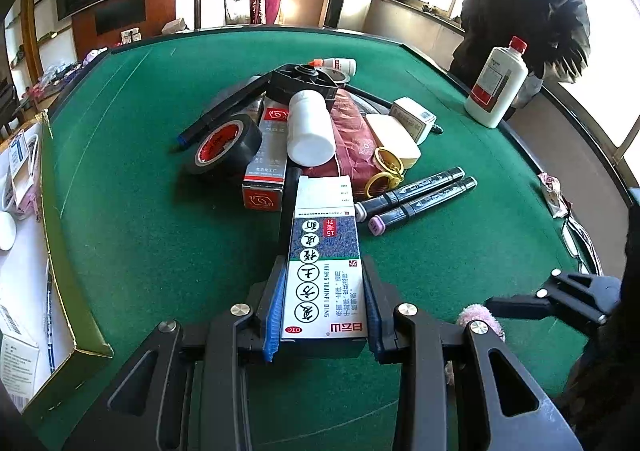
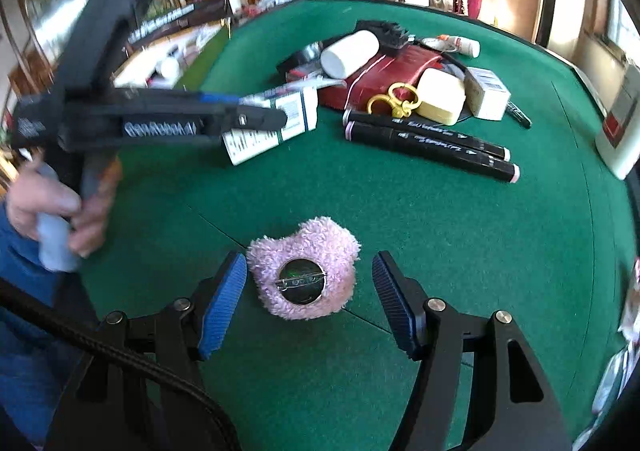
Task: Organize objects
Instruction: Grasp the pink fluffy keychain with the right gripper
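Your left gripper [image 1: 324,315] is clamped on the medicine box [image 1: 324,263], blue pads pressed to its 2 long sides near one end, so most of the box sticks out forward over the green table [image 1: 140,231]. That far end lies just beside the red-and-grey carton [image 1: 266,155] and close to the white jar [image 1: 310,127] in the pile; swing it carelessly and you likely knock the jar rolling or nudge the tape roll [image 1: 224,147]. A thin card box held by its end can also pivot or crush if you squeeze harder. Your right gripper [image 2: 310,299] stands with its jaws apart around the pink plush brooch [image 2: 304,271], which lies pin side up on the felt, neither pad touching it. The plush is soft and low, so closing too high may only pinch the fluff and let it slip, and closing crooked could push it sideways. The 2 markers [image 2: 432,143] lie well apart from it. The tray [image 1: 60,291] at your left edge already looks crowded.
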Available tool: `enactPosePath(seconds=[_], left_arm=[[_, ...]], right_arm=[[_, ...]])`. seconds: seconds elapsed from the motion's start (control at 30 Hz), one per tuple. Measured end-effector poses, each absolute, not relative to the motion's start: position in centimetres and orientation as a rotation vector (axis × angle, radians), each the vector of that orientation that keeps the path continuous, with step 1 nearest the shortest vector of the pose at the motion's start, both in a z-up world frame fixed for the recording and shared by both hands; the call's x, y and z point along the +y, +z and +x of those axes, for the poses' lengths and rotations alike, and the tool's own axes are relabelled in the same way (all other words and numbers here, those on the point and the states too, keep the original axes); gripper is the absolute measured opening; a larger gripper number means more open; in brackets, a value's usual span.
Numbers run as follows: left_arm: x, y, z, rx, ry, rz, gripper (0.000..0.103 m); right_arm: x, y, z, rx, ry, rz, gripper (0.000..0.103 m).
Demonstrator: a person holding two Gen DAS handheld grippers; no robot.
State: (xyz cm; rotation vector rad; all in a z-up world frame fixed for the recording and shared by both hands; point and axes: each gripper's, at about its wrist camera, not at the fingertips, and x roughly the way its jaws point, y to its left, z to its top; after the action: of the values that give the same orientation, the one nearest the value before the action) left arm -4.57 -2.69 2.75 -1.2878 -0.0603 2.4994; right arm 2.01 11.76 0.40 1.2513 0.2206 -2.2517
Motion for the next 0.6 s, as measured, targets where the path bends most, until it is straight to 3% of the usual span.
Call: enactPosePath(seconds=[0.07,0.13,0.17,0.37,0.6], left_arm=[[-2.7,2.8,-4.5,-0.055,2.502,-1.281,0.029],[-2.5,2.9,-4.4,-0.046,2.502,-1.267,0.029],[-2.4,3.0,-4.3,-0.043,2.5,-1.26,0.029],[-2.3,3.5,-4.0,-0.041,2.501,-1.229,0.029],[-1.8,2.9,-4.4,-0.026,2.494,-1.26,0.029]], right_arm=[[11.4,-0.1,2.1,0.25,-2.261,1.229,0.065],[11.0,-0.2,2.5,0.304,-2.274,1.2,0.043],[11.0,-0.1,2.5,0.319,-2.278,1.201,0.038],[12.7,3.0,0.2,0.179,-2.357,1.167,0.038],[14.6,4.8,-3.9,-0.131,-2.452,1.133,0.038]])
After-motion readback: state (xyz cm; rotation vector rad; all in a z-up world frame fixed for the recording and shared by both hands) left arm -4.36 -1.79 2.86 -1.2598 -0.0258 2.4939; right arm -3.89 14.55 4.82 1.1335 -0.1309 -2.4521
